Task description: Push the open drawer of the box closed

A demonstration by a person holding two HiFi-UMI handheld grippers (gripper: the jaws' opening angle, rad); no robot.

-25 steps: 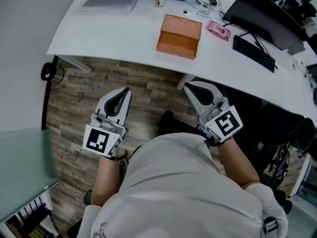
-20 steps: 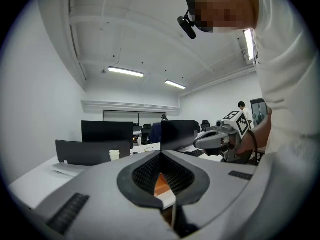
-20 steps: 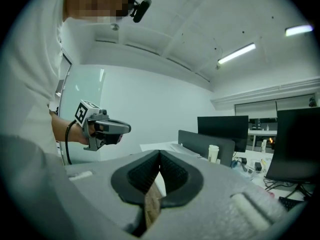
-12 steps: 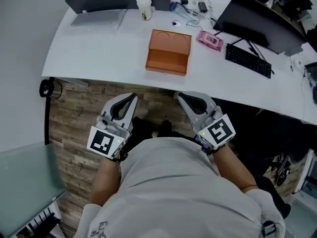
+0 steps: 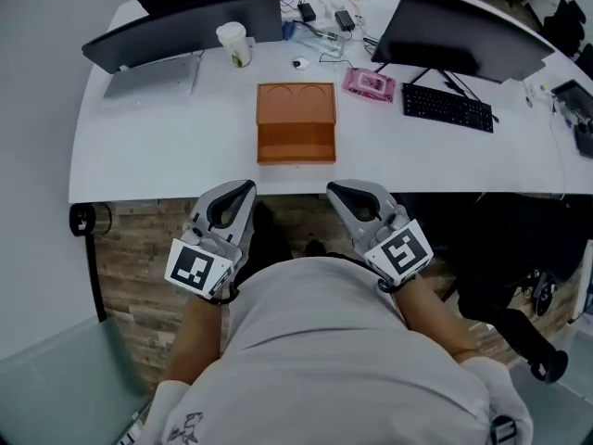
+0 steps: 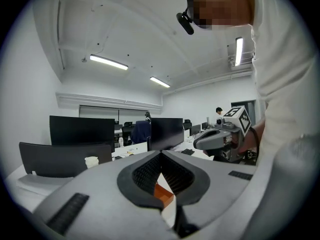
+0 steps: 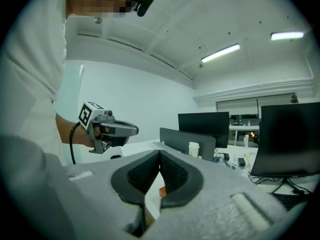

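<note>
On the white desk, well ahead of the left gripper and off to its left, a dark monitor stands with a grey slab below it. A paper cup stands just to the right of these. The left gripper is held just short of the desk edge, above the wood floor. Its marker cube faces up near the person's wrist. In the left gripper view its jaws meet at the tips with nothing between them. The orange box sits on the desk ahead of both grippers, a little right of the left one and a little left of the right one. Its drawer is pulled out toward the person, near the gripper tips but apart from them. A slice of the orange shows through the gap behind each pair of closed tips in the gripper views. The right gripper is level with the left, also just short of the desk edge, its jaws pressed together and empty. Ahead of it and to its right lie a pink case and then a black keyboard. A second dark monitor stands behind the keyboard. Cables and chargers lie far ahead, between the two monitors.
</note>
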